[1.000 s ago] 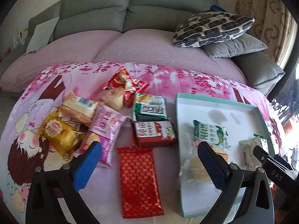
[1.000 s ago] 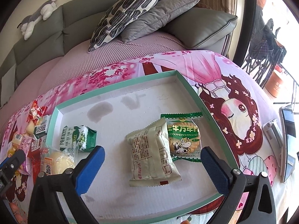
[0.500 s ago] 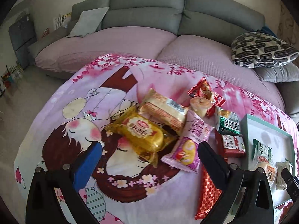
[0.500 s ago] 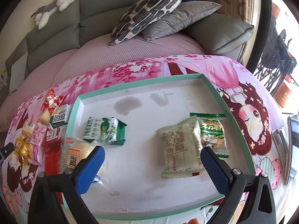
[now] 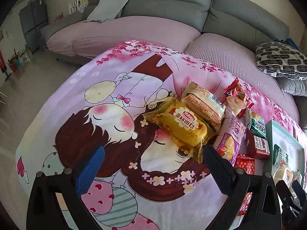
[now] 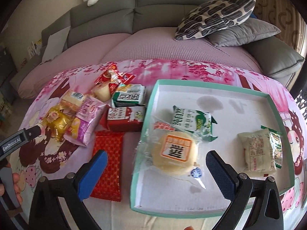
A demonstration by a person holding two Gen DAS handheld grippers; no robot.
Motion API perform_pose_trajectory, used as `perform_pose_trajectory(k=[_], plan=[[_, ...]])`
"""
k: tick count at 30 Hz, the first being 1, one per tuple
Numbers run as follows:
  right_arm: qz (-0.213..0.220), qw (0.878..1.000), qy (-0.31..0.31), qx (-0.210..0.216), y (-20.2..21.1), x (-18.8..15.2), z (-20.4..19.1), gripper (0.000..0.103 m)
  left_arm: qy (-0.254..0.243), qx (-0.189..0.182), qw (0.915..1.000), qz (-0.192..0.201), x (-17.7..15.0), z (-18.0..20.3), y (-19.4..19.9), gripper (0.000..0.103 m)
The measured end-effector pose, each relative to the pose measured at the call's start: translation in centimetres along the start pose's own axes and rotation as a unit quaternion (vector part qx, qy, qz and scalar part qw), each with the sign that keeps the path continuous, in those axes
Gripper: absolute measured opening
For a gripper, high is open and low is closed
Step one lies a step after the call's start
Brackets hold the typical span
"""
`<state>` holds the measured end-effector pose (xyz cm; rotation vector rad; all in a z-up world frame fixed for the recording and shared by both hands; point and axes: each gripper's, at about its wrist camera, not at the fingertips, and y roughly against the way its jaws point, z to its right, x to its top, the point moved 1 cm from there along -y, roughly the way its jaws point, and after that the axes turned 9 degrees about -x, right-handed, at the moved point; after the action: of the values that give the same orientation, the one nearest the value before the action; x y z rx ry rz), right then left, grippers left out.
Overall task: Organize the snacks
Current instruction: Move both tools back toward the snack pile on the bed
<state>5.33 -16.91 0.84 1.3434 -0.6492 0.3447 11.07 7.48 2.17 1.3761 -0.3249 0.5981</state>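
A teal-rimmed white tray (image 6: 276, 103) holds a round pastry pack (image 6: 175, 152), a green pack (image 6: 193, 121), a pale pack (image 6: 256, 150) and a small green pack (image 6: 276, 143). Left of it on the pink cloth lie loose snacks: a yellow bread pack (image 5: 182, 127), a tan cake pack (image 5: 203, 101), a purple pack (image 5: 230, 136), a red box (image 6: 124, 119), a green-white box (image 6: 129, 95) and a red foil pack (image 6: 108, 164). My left gripper (image 5: 153, 168) is open and empty, low before the yellow pack. My right gripper (image 6: 156, 172) is open and empty above the tray's near left edge.
A jelly cup (image 6: 101, 91) and red wrappers (image 6: 113, 76) lie behind the boxes. A grey sofa with pink cover (image 5: 153, 30) runs behind the table, with patterned and grey cushions (image 6: 216, 15) at the right. The left gripper's tip (image 6: 21, 138) shows in the right wrist view.
My left gripper swung left, from facing the tray and red foil pack to facing the yellow bread pack. My right gripper also shifted left, towards the tray's left edge. Both stayed open.
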Motion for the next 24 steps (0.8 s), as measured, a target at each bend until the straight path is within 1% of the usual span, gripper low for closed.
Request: perform_pose_trajectory(k=[5, 9, 13, 17, 24], plan=[[0.012, 0.999, 0.024, 0.030, 0.6, 0.0, -2.9, 0.103, 0.003, -0.008, 0.9999, -0.005, -0.2, -0.6, 0.0, 0.102], [0.008, 0.998, 0.032, 0.044, 0.4, -0.1, -4.8, 0.103, -0.004, -0.003, 1.0000, -0.008, -0.2, -0.9, -0.1, 0.102], [0.005, 0.998, 0.039, 0.047, 0.0, -0.4, -6.3, 0.103, -0.007, -0.012, 0.9998, -0.013, -0.2, -1.0, -0.3, 0.102], [-0.006, 0.996, 0.033, 0.077, -0.6, -0.6, -7.1, 0.103, -0.012, -0.011, 0.9997, -0.021, -0.4, -1.3, -0.7, 0.102], [-0.026, 0.995, 0.048, 0.080, -1.6, -1.2, -8.3, 0.103, -0.014, -0.009, 0.9991, -0.039, -0.8, -1.5, -1.8, 0.102]])
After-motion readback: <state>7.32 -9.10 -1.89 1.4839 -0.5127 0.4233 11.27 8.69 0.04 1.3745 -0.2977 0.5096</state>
